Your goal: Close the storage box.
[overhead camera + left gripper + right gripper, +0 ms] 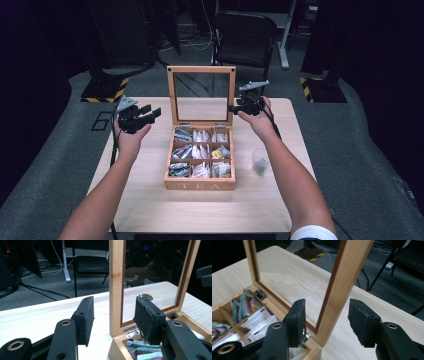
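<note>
A wooden tea box point(200, 185) stands mid-table with its glass lid point(201, 70) upright. Several tea bags point(200, 152) fill its compartments. My right gripper point(237, 106) is at the lid's right edge. In the right gripper view its jaws point(328, 307) straddle the lid's frame post point(348, 270), with a gap on each side and no pad pressing. My left gripper point(150, 114) hovers just left of the lid, open and holding nothing. In the left gripper view the lid's left post point(116, 277) lies between and beyond its open jaws point(115, 305).
A small clear plastic cup point(260, 162) stands on the table point(150, 200) right of the box, under my right forearm. A black chair point(245, 37) sits beyond the table's far edge. Yellow-black striped bases point(105, 90) stand on the floor at the far left and right.
</note>
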`<state>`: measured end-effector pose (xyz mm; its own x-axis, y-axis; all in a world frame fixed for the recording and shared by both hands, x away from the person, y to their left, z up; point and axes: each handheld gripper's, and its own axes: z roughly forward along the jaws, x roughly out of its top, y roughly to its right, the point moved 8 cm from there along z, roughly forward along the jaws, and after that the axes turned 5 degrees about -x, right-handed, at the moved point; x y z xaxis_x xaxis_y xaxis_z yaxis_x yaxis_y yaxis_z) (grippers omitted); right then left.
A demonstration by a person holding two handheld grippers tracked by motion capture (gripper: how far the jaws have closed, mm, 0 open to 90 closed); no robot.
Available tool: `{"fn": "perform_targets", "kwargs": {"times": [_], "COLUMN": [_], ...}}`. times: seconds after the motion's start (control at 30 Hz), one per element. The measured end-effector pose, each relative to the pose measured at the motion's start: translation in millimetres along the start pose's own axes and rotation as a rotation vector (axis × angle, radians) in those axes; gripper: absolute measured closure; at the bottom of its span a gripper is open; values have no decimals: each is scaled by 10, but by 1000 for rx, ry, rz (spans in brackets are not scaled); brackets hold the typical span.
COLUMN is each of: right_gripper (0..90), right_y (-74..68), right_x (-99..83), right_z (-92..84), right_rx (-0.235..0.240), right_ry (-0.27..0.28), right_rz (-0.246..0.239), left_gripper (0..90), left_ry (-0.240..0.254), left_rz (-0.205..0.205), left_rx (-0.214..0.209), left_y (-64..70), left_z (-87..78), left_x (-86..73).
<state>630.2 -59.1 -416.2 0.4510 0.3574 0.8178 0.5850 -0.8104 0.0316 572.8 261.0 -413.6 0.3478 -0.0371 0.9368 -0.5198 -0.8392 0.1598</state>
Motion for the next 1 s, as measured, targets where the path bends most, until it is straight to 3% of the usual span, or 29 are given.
{"fn": "perform_targets", "kwargs": {"times": [0.1,0.57,0.93,1.0], "right_gripper": [454,421,448,476], "right_y": [45,132,134,106], "right_x": [22,-9,60,91], "right_z": [43,198,237,242], "right_rx": [-4,-27,-28,-8], "right_ry": [28,27,40,42], "right_rz": [26,44,36,25], "left_gripper": [500,499,496,496], "left_ry": [-7,-9,-12,-10], "left_rz": [1,7,8,10], "left_rx": [-2,0,5,5], "left_y": [-23,-30,-41,-38], "left_z": [-3,-29,-62,-70], "left_x": [-11,-14,-14,-8]}}
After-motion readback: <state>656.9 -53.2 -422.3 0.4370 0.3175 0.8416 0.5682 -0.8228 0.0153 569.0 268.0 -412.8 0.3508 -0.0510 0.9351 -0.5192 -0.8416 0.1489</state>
